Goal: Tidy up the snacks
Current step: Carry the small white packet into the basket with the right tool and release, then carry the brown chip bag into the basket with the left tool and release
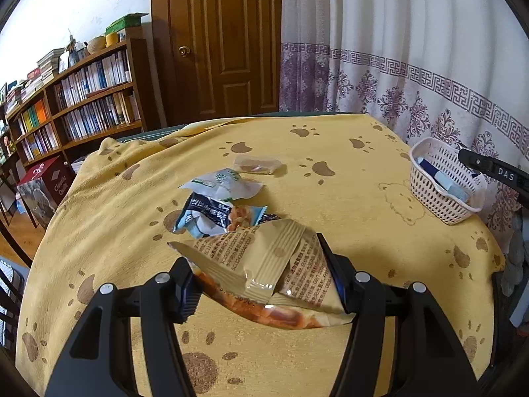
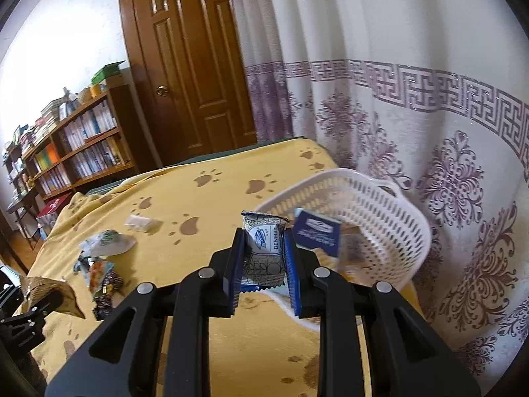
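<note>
My left gripper (image 1: 261, 271) is shut on a beige snack packet (image 1: 264, 264) and holds it just above the yellow paw-print cloth (image 1: 347, 198). Beyond it lie a dark blue packet (image 1: 211, 218), a white-green packet (image 1: 224, 183) and a small clear packet (image 1: 256, 164). My right gripper (image 2: 264, 264) is shut on a small patterned "DENMAS" packet (image 2: 264, 248), held by the near rim of the white basket (image 2: 373, 218). A dark blue packet (image 2: 317, 235) lies in the basket. The basket also shows in the left wrist view (image 1: 443, 182).
A curtain (image 2: 429, 132) hangs right behind the basket at the table's right edge. A wooden door (image 1: 221, 43) and a bookshelf (image 1: 76, 106) stand beyond the far and left edges. Loose packets (image 2: 102, 264) lie left of my right gripper.
</note>
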### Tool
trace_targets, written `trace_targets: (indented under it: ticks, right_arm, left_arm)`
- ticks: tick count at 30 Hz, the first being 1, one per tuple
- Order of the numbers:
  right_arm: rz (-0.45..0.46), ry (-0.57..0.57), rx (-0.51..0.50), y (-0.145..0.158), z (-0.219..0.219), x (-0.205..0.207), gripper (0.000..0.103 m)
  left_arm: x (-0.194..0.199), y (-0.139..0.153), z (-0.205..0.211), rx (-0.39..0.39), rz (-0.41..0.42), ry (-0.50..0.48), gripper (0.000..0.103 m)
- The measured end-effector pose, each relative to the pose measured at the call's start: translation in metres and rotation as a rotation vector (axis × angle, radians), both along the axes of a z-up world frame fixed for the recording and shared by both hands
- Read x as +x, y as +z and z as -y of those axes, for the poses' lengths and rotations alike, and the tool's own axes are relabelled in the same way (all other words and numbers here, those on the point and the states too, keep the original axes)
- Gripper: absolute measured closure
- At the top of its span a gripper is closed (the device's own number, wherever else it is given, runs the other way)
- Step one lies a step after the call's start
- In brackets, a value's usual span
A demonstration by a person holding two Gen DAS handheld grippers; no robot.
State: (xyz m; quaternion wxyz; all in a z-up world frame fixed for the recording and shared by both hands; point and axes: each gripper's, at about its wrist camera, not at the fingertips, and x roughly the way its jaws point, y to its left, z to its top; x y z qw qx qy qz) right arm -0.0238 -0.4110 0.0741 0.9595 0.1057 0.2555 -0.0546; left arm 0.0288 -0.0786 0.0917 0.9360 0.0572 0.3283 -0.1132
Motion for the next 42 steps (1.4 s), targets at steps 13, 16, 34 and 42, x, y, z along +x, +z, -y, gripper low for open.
trace_targets:
  ticks: [13,16,34,42]
  right_arm:
    - [-0.017,-0.103,0.010,-0.019,0.041,0.006,0.049]
    - [-0.009,-0.113,0.016,-0.021,0.046,0.000,0.049]
    - [0.013,-0.122,0.052,-0.039,0.060,-0.024,0.049]
    - [0.034,-0.108,0.060,-0.040,0.062,-0.027,0.049]
  left_arm:
    - [-0.001,0.000,0.024,0.031,0.001,-0.036,0.042]
    - [-0.001,0.000,0.029,0.038,0.001,-0.047,0.042]
    - [0.036,0.044,0.122,-0.042,0.068,-0.253,0.042]
    - [0.063,0.046,0.189,-0.117,0.031,-0.376,0.042]
